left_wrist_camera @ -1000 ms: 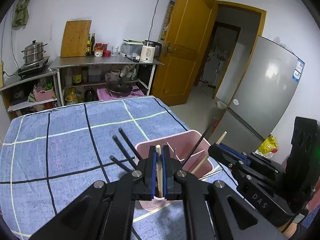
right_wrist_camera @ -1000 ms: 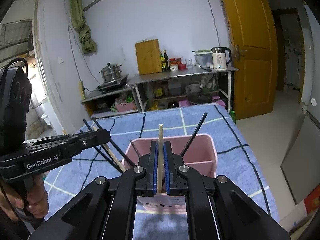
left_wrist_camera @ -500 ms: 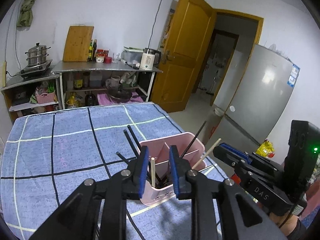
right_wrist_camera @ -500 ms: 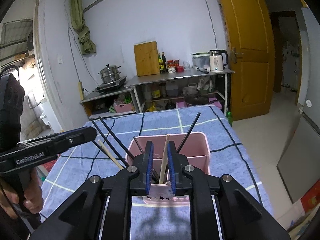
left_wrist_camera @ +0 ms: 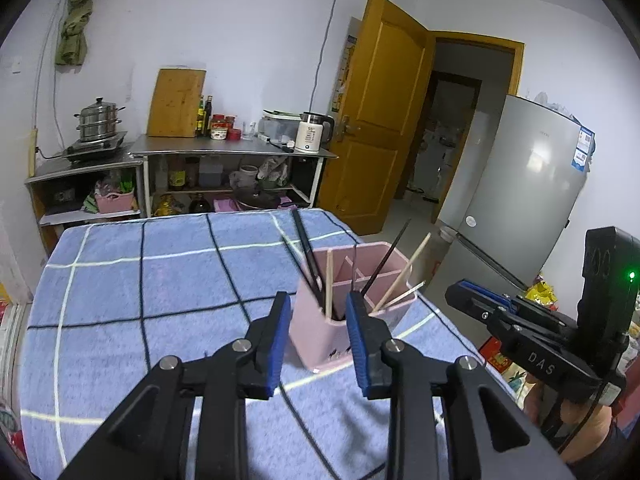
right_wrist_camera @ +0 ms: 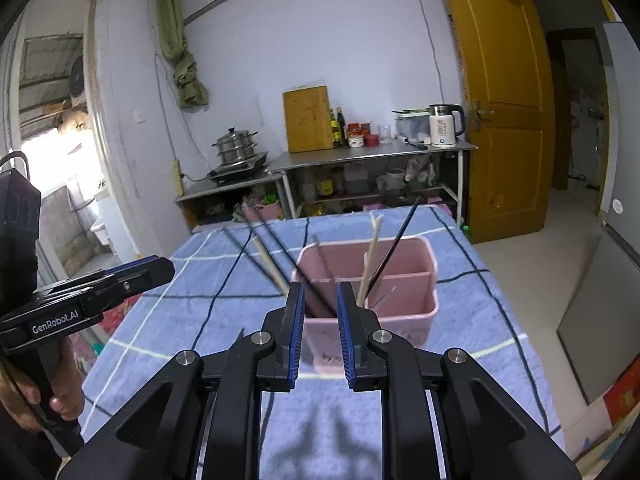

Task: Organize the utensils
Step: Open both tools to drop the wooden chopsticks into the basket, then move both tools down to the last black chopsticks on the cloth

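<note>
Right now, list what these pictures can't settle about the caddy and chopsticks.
- Chopsticks' lower ends: both views, hidden by the caddy's walls.
- Caddy's front print: left view, too small; right view, partly behind the right gripper.
- Chopstick tip: right view, blurred.
- Caddy floor: unseen.

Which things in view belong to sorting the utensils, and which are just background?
Job: pink plastic divided holder; black chopsticks; pale wooden chopsticks; open left tool; open right tool.

Background: white electric kettle; wooden cutting board; steel steamer pot.
</note>
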`<move>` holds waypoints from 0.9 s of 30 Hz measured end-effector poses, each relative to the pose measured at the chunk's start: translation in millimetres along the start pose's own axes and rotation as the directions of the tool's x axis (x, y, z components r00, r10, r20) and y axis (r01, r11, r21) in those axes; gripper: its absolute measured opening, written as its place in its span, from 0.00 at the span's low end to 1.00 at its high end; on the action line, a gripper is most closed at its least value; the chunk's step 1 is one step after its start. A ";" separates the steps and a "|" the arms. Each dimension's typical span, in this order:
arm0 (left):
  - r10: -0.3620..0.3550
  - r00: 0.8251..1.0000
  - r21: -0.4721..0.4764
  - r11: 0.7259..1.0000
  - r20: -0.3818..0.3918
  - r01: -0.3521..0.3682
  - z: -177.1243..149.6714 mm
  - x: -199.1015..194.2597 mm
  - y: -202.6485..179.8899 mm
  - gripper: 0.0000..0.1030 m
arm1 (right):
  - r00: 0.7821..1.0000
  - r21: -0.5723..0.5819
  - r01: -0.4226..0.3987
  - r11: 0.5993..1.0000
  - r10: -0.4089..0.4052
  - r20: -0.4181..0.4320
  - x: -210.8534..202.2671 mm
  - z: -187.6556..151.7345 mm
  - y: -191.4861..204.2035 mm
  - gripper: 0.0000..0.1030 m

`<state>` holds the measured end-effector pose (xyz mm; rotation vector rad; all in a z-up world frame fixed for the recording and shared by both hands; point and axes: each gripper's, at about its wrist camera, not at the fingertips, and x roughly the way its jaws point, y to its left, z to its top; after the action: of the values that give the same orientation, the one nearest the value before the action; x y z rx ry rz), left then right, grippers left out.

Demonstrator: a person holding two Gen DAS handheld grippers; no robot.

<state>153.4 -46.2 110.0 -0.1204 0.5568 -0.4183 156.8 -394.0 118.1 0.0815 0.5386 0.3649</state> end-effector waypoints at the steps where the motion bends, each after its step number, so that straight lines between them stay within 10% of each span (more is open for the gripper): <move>1: 0.007 1.000 -0.004 1.000 0.002 -0.007 -4.3 -3.0 1.7 0.34 | 1.000 -0.004 -0.007 1.000 0.007 -0.005 -1.0 -3.7 3.4 0.17; 27: 0.152 0.986 -0.056 0.986 -0.067 -0.156 -102.5 -22.5 45.4 0.40 | 0.988 -0.022 -0.072 0.997 0.069 -0.137 9.3 -75.0 41.4 0.24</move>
<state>97.2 4.5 24.3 -0.1228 0.6359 -0.2551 112.4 -353.4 56.4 0.0496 0.6664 0.4489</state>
